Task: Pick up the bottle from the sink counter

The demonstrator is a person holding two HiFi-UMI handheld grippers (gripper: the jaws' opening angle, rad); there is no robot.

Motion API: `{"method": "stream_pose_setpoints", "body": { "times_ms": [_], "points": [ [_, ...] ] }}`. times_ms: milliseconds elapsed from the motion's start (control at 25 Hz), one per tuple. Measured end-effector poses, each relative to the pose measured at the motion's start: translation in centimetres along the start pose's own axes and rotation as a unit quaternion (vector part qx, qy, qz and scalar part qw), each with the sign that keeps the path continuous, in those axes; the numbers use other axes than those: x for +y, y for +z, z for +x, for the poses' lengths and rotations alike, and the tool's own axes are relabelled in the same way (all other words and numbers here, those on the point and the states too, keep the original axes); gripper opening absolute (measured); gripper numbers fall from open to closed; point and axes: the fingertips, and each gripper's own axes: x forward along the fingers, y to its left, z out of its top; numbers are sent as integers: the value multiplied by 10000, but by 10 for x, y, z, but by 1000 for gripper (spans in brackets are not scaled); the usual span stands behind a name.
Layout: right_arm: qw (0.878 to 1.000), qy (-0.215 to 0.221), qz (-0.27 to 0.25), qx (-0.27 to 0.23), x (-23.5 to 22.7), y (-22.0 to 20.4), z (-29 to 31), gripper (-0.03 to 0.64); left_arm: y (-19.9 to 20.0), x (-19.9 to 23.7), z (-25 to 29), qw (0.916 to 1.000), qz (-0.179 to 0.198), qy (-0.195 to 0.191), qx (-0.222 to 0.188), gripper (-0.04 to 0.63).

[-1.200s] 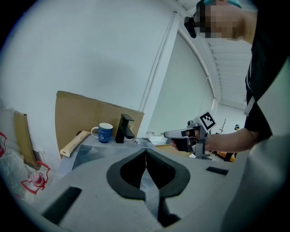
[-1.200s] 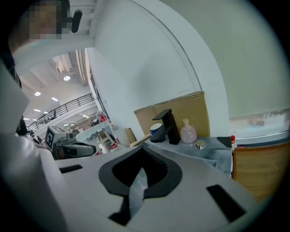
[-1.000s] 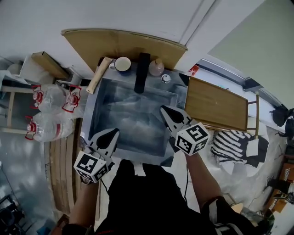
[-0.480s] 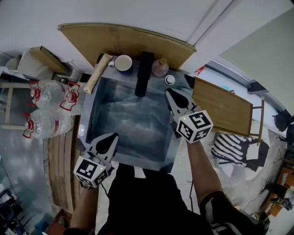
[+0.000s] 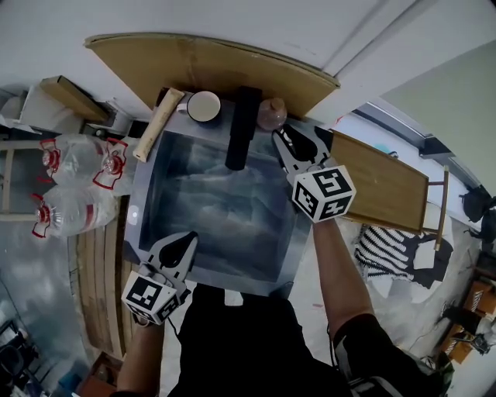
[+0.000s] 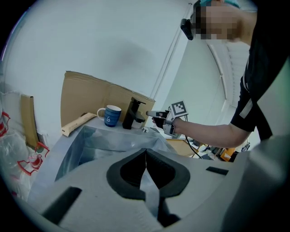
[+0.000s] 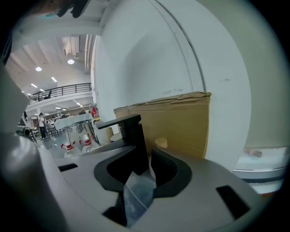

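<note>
Since a second ago the right gripper (image 5: pixel 293 141) has swung from mid-sink to the back rim, its jaws just opening; the left gripper (image 5: pixel 182 243) sank a little.
At one o'clock of the sink (image 5: pixel 209 203), the bottle (image 5: pixel 272 113) stands upright on the counter beside the black faucet (image 5: pixel 240 128). Its long axis is vertical and its pale cap faces up, over a squat, rounded, pinkish body. It sits at eleven o'clock of the right jaws, which are apart and grip nothing. The left jaws are together and empty.

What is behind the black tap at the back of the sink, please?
A sheet of brown cardboard stands against the white wall behind the tap. The tap covers the cardboard's lower edge and any counter directly behind it.
</note>
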Motion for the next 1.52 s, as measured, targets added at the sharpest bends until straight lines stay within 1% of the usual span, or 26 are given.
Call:
{"method": "stream_pose_setpoints", "body": {
  "times_ms": [200, 360, 520, 720, 960, 1080, 1160, 1280, 1520],
  "points": [
    [9997, -177, -145, 29, -16, -2, 16, 140, -11, 4, 4, 9999, -41, -42, 126, 20],
    [9995, -252, -159, 44, -25, -6, 26, 161, -13, 2, 6, 9996, -173, -74, 201, 20],
    [9993, -329, -148, 30, -33, -8, 37, 197, -14, 4, 6, 9996, -158, -106, 192, 20],
    [9990, -397, -184, 42, -38, -10, 51, 215, -20, 4, 6, 9993, -241, -120, 262, 20],
    [9988, -442, -192, -4, -43, -13, 62, 215, -29, 9, 5, 9990, -264, -95, 335, 20],
    [9984, -496, -286, -42, -44, -13, 65, 215, -32, 12, 4, 9994, -160, -126, 278, 20],
    [9980, -517, -364, -38, -44, -12, 68, 211, -33, 12, 4, 9990, -247, -117, 346, 20],
    [9971, -566, -513, 0, -44, -12, 73, 196, -31, 10, 5, 9983, -396, -126, 409, 20],
    [9955, -722, -607, -88, -46, -12, 76, 153, -33, 11, 5, 9982, -397, -162, 426, 20]
  ]
}}
